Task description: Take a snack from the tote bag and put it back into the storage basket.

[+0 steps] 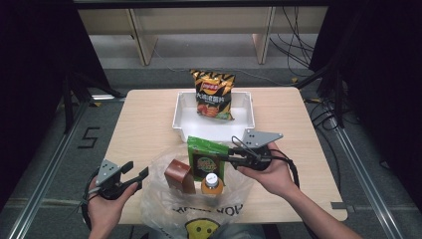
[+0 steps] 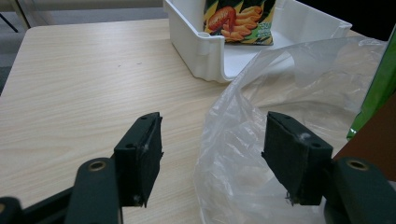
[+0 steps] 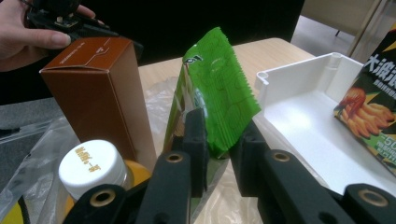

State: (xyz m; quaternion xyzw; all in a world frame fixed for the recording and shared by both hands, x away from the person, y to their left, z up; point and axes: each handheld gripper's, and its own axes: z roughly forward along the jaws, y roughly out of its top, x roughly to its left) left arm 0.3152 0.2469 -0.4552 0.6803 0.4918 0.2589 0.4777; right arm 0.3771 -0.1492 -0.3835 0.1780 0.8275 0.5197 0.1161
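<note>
My right gripper [image 3: 217,140] is clamped on the edge of the green snack packet [image 3: 215,93], which stands up out of the clear plastic bag [image 1: 164,199] just ahead of my jaws. I judge it light and soft — puffed film that crinkles and gives, slick on its face, with contents that would likely crush under a hard squeeze. The flat crimped seam is the sensible place to hold, and that is about where my pads sit; gripping the puffed middle would risk a slip or a pop.

To the left of my jaws stands the brown box [image 3: 100,88], with the white-capped bottle [image 3: 91,168] just below it. The white bin [image 3: 303,116] lies to my right, a chips bag [image 3: 373,102] leaning in it.

My left gripper [image 2: 212,154] hangs with jaws apart, empty, straddling the bag's rim.
</note>
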